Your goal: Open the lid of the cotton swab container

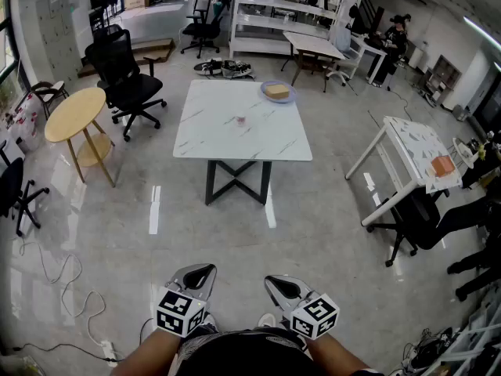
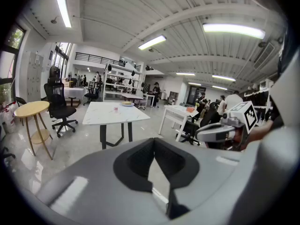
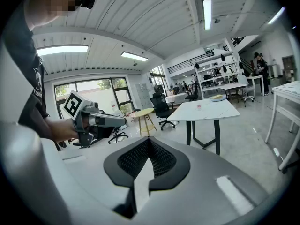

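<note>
Illum.: bright, even; src = ceiling tube lights (image 2: 233, 29) plus windows (image 3: 96, 90). Glossy floor (image 1: 329, 233) shows white glare streaks. Shadows soft, under table (image 1: 235, 139). Gripper views: heavy fisheye, black vignette at corners; left gripper (image 2: 153, 142) and right gripper (image 3: 149, 140) close-up, soft focus. Head view sharp, edges bowed.

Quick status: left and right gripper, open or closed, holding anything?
Left gripper: closed, holding nothing.
Right gripper: closed, holding nothing.

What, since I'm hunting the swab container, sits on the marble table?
A plate holding a yellowish block at its far corner, and a pinkish item, too small to identify.
</note>
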`<state>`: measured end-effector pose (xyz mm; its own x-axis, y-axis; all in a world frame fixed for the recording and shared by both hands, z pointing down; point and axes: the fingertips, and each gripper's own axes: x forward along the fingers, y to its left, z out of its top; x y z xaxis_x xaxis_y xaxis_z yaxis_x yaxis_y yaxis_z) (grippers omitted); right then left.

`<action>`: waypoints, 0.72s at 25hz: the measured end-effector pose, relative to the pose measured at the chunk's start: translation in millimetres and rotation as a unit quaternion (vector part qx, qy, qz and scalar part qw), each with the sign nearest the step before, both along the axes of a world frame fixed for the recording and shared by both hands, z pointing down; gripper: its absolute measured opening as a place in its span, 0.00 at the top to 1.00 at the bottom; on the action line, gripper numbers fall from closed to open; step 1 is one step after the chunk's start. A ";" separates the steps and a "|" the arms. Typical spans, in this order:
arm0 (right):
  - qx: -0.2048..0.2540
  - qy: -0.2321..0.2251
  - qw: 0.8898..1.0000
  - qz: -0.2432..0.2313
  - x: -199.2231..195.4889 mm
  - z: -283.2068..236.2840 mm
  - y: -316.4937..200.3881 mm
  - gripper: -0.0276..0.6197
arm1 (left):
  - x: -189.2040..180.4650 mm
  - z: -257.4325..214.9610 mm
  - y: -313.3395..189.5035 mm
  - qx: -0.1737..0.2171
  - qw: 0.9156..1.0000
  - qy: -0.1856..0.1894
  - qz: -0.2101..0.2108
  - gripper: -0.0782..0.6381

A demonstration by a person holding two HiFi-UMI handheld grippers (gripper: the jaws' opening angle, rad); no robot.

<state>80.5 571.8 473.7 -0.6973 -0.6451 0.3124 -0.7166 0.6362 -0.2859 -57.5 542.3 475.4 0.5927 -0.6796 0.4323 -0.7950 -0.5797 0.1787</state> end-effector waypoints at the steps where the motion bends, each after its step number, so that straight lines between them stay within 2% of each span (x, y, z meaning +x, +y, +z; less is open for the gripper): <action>1: 0.001 -0.002 1.000 0.000 0.6 -0.5 -0.5 0.96 | 1.3 0.5 -0.4 0.000 1.000 -0.001 0.001 0.81; 13: 0.007 -0.022 1.000 0.004 -0.5 -5.9 -1.1 0.96 | 6.5 -2.6 -2.2 0.004 1.000 -0.002 0.009 0.81; 18: 0.015 -0.003 1.000 0.001 -6.5 -5.3 -2.5 0.96 | 2.1 -5.7 -7.9 0.008 1.000 0.005 0.007 0.81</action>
<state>74.0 569.3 468.4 -0.6976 -0.6558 0.2886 -0.7165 0.6427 -0.2714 -55.4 534.4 469.8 0.6070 -0.6772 0.4159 -0.7845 -0.5941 0.1777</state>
